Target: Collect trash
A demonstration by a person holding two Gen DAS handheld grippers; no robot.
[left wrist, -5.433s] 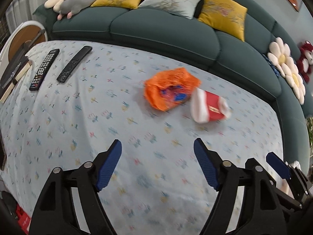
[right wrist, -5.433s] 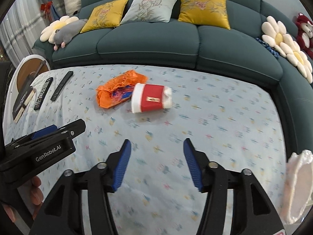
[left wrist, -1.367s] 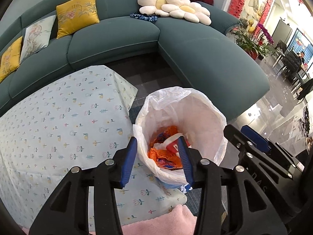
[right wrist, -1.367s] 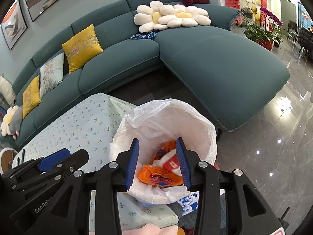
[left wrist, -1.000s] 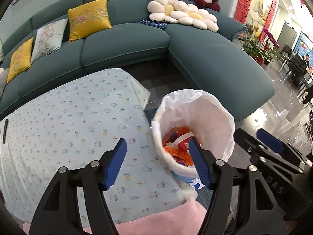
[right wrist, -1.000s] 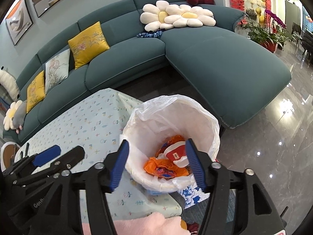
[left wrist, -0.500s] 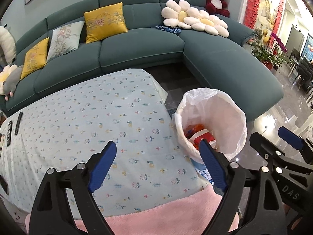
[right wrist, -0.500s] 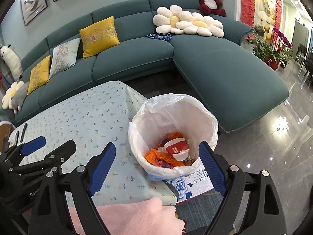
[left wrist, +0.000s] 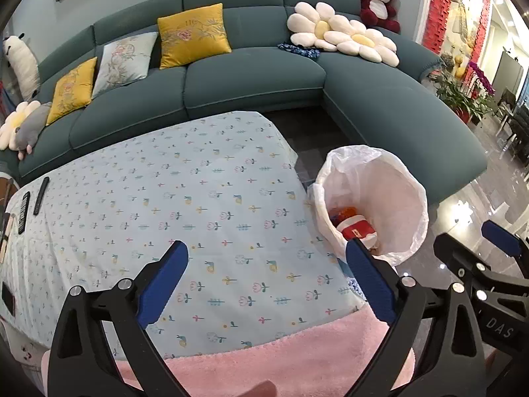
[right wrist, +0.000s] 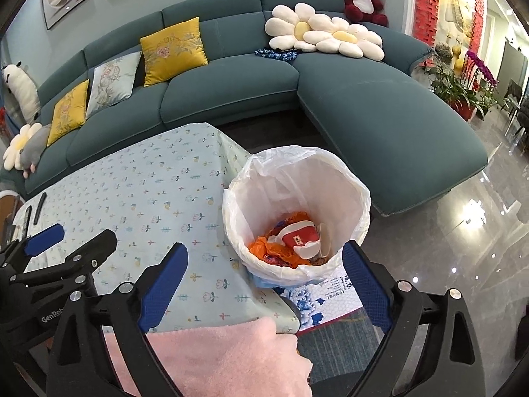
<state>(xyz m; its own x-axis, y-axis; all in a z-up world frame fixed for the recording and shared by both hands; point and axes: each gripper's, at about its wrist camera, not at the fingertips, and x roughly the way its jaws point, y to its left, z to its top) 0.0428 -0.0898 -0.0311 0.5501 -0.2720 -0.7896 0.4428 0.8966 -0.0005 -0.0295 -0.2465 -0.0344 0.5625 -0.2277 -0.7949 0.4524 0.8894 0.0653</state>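
Observation:
A bin lined with a white bag [left wrist: 396, 178] [right wrist: 297, 155] stands on the floor at the corner of the table. Inside it lie a red-and-white carton [left wrist: 357, 228] [right wrist: 301, 236] and a crumpled orange wrapper [left wrist: 345, 211] [right wrist: 267, 248]. My left gripper [left wrist: 264, 248] hovers over the floral tablecloth, left of the bin; its jaws are opening and nothing is between them. My right gripper [right wrist: 264, 249] hangs above the bin's near rim; its jaws are opening too, with nothing held.
The table with the floral cloth [left wrist: 198, 192] [right wrist: 148, 198] has two remotes [left wrist: 41, 190] at its far left. A teal sofa [left wrist: 251, 79] with cushions wraps behind. Pink fabric [left wrist: 297, 347] lies under both grippers. Glossy floor [right wrist: 446, 248] spreads to the right.
Both grippers' jaws have spread wider and both have drawn back from the bin, which now sits smaller and farther off. The carton and wrapper, earlier on the table, lie in the bin.

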